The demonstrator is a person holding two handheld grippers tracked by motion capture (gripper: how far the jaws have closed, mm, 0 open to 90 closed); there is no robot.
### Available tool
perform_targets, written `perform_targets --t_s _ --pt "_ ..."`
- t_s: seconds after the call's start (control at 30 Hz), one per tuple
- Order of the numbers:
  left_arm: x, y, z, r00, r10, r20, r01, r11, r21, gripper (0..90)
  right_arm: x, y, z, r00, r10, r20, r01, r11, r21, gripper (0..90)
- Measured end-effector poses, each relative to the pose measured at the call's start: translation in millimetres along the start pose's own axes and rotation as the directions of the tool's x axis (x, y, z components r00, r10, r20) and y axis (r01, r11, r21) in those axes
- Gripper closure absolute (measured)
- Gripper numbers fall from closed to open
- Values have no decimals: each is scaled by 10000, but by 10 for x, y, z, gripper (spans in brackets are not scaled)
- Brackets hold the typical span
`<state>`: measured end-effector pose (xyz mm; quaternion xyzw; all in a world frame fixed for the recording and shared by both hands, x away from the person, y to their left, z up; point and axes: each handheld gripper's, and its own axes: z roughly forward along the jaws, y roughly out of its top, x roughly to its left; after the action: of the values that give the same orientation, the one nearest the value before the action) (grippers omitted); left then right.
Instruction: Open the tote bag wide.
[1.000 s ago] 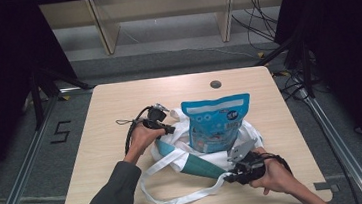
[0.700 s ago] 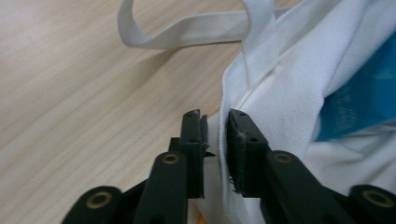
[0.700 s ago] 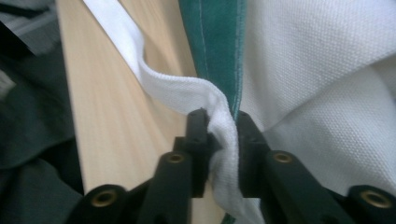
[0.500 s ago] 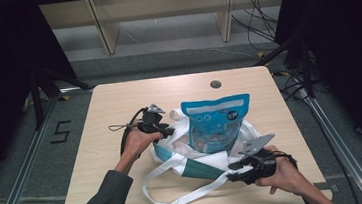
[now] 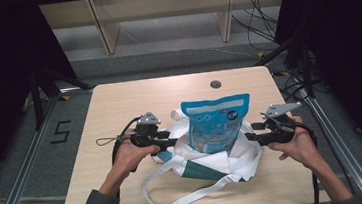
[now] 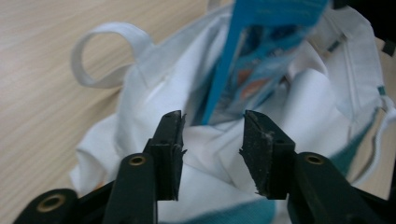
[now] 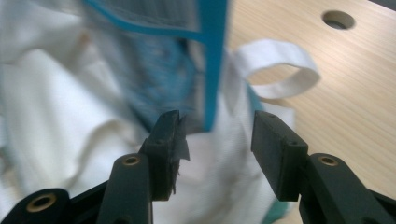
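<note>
On the light wooden desk [image 5: 119, 103], the left gripper [image 5: 170, 143] is held at the left edge of a white tote bag [image 5: 235, 159]. Its fingers [image 6: 170, 149] are seen spread apart in the left gripper view, with nothing pinched between them and crumpled white fabric just beyond. A blue snack pouch [image 5: 216, 123] is seen standing upright in the mouth of the bag, near the middle of the desk. One white strap [image 5: 188, 196] is looped toward the desk's near edge. At the bag's right edge the right gripper [image 5: 250, 136] is held, its fingers [image 7: 275, 149] likewise spread and empty. A round hole [image 5: 215, 84] is set in the desk beyond the pouch.
</note>
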<state>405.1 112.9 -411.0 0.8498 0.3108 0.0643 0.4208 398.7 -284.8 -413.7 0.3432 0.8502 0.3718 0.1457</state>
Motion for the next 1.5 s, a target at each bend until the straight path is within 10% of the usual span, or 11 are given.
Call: perform_targets --t_s 0.1,0.2,0.3,0.53,0.57,0.63,0.77,0.87,0.93,1.2,1.5 --pt "-60 -83 96 9980 558 282 -580 9951 804 659 -96 -4 158 9997 245 -44 -245 9996 152 536" --pt "-50 -134 172 9987 255 450 -292 9961 829 683 -118 -3 184 9976 660 -194 -647 9960 608 583" --pt "-67 -252 304 9930 1060 528 -1136 9786 1719 860 -189 3 233 9994 -322 -123 330 9965 771 859" --pt "19 -418 364 9898 1323 536 -1411 9640 2253 892 -384 131 319 9983 -327 493 298 9978 589 887" --pt "31 -492 381 9845 1750 49 -1694 9448 2804 892 -442 138 417 9965 88 829 -140 9980 621 887" --pt "80 -625 422 9849 1727 -135 -1603 9379 3075 893 -514 88 559 9952 94 970 -206 9931 1150 888" --pt "155 -732 450 9936 1108 224 -1127 9546 2758 894 -552 -37 781 9945 564 887 -675 9894 1285 889" --pt "142 -722 451 9897 1420 161 -1409 9497 2797 894 -598 -118 881 9948 464 909 -615 9833 1713 889" --pt "102 -693 438 9898 1421 30 -1372 9497 2815 893 -564 -116 902 9898 1247 689 -1330 9823 1322 889" --pt "-54 -159 215 9830 1793 -388 -1729 9762 1306 727 -562 19 403 9831 1248 1336 -1294 9912 265 607" --pt "37 92 818 9687 1539 -1947 -1072 9670 2310 485 137 64 -2 9949 406 -919 -442 9983 -369 498"
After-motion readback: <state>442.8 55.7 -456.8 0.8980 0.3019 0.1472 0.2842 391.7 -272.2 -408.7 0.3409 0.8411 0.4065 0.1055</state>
